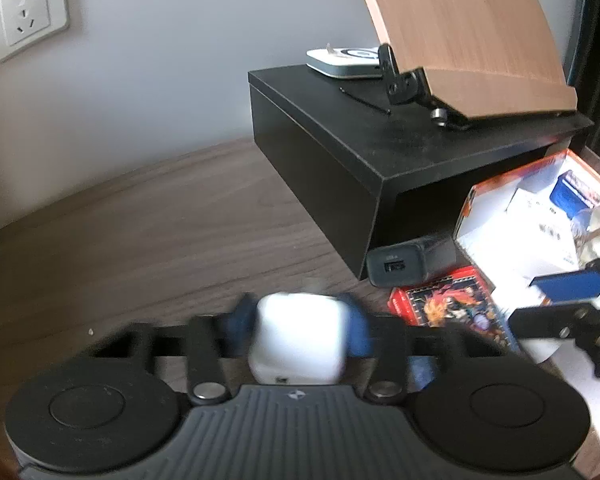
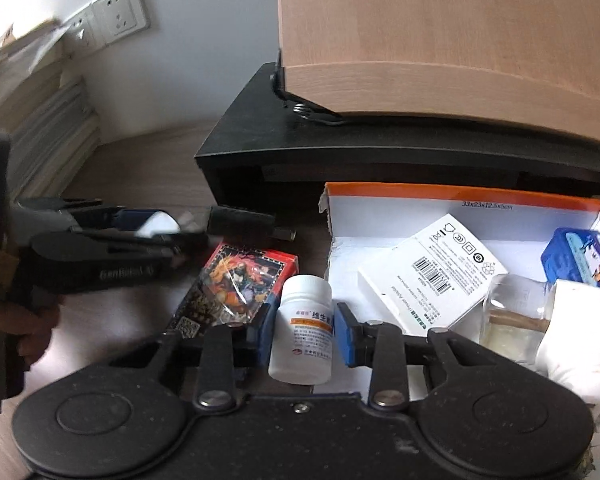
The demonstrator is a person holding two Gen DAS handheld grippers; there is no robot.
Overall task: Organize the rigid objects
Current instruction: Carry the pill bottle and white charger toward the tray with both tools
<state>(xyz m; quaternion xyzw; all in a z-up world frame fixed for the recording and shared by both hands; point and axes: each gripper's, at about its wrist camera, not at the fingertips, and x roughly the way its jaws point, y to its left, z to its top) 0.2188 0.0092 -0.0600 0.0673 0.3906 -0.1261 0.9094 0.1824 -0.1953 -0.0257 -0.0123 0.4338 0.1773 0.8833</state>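
Observation:
My left gripper (image 1: pixel 300 322) is shut on a white charger cube (image 1: pixel 300 344), its blue pads (image 1: pixel 358 330) pressing both sides above the wooden desk (image 1: pixel 160 240). In the right wrist view that gripper (image 2: pixel 168 232) comes in from the left with the white cube (image 2: pixel 162 224) at its tip. My right gripper (image 2: pixel 305 334) is shut on a white pill bottle (image 2: pixel 306 292) with an orange label, upright near the left front corner of the orange-edged box (image 2: pixel 460 194). A black charger (image 1: pixel 412 262) and a red card pack (image 1: pixel 448 300) lie on the desk between the grippers.
A black riser (image 1: pixel 360 152) stands behind, carrying a wooden board (image 1: pixel 480 40) and a white device (image 1: pixel 344 60). The box holds a white carton (image 2: pixel 432 276), a blue tin (image 2: pixel 580 256) and a clear jar (image 2: pixel 512 312). Stacked books (image 2: pixel 40 128) line the left wall.

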